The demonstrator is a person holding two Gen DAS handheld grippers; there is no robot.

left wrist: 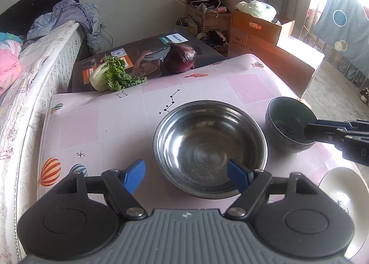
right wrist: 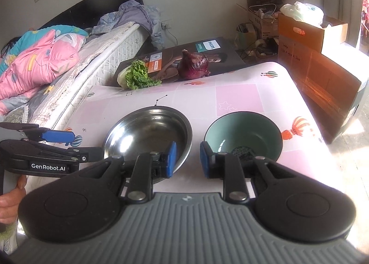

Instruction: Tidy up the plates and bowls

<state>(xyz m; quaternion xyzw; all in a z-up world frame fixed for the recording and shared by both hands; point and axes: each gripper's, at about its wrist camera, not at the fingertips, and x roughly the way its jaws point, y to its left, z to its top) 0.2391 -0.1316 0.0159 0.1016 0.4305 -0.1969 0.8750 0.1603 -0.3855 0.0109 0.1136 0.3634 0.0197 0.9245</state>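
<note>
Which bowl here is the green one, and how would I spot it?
Start at the pink patterned table. Two bowls sit side by side on it, near the front. Right of the shiny steel bowl is the green bowl: smaller, deeper, dark outside and pale green inside.

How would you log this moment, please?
left tool open, empty | right tool open, empty | steel bowl, green bowl on table

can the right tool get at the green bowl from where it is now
Probably yes. The right tool hangs just short of the green bowl, jaws slightly apart and empty, with nothing between them; the steel bowl sits clear to its left.
</note>
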